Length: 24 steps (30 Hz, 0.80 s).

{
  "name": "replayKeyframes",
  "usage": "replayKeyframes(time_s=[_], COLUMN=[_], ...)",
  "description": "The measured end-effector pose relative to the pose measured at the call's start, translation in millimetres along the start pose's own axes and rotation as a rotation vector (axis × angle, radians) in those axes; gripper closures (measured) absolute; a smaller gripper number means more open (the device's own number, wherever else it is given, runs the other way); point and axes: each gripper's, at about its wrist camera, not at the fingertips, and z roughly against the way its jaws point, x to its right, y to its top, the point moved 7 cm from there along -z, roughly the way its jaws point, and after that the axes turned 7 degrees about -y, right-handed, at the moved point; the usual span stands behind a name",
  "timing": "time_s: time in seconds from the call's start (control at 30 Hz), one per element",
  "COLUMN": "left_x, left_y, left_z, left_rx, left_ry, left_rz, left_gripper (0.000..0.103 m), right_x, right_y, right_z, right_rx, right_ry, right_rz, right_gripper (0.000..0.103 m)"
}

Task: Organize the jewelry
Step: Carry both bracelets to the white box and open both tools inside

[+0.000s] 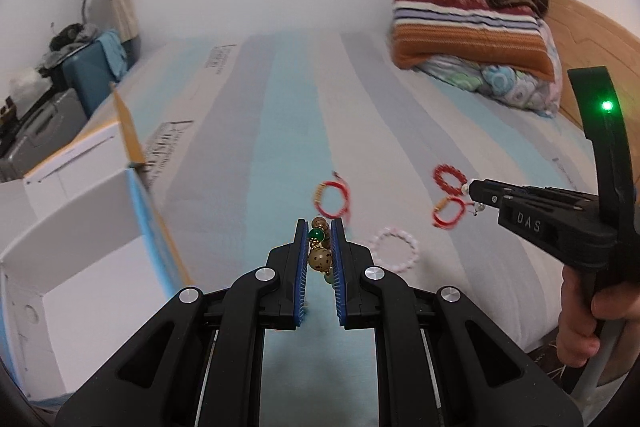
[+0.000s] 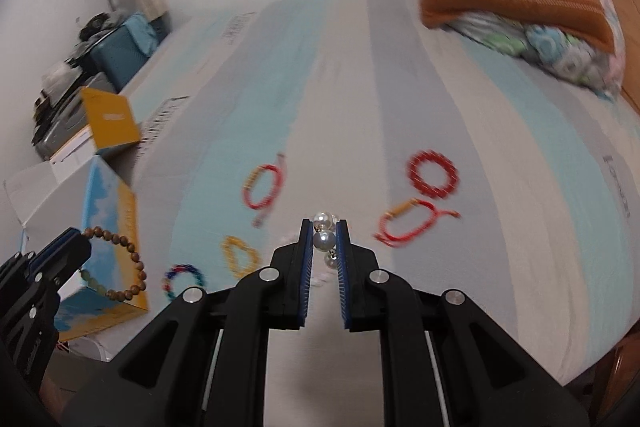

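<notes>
Left gripper (image 1: 320, 233): clenched on a wooden bead bracelet (image 2: 120, 263) with a green bead, held above the bed (image 1: 280, 99).
Right gripper (image 2: 324, 235): clenched on a pearl piece (image 2: 324, 239), also lifted off the bed.
Open white box (image 1: 80, 239), at 9 o'clock of the left gripper: interior shows white walls only; contents cannot be told.
Loose on the striped bed: red cord bracelet (image 2: 264, 187) at 11 o'clock of the right gripper; red beaded bracelet (image 2: 433, 173) and second red cord bracelet (image 2: 408, 223) at 2 o'clock; yellow bracelet (image 2: 240, 257) and multicolour bracelet (image 2: 185, 279) at 9 o'clock; pale pink bracelet (image 1: 394, 251).
</notes>
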Motion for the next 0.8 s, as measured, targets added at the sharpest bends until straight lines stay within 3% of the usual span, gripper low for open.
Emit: replayKeyframes(time_s=[0.4, 0.8], left_x=[-96, -205], left_y=[-1, -55], left_z=[57, 97], left_rx=[0.050, -0.001], left_ry=[0.133, 0.290], left_rz=[0.092, 0.242], left_gripper=[0.092, 0.092], right_x=[-153, -287], right_y=[13, -25], right_z=[30, 24], right_rx=[0.052, 0.018], right_ry=[0.125, 0.257], right_rz=[0.176, 0.361], right_gripper=[0.092, 0.092])
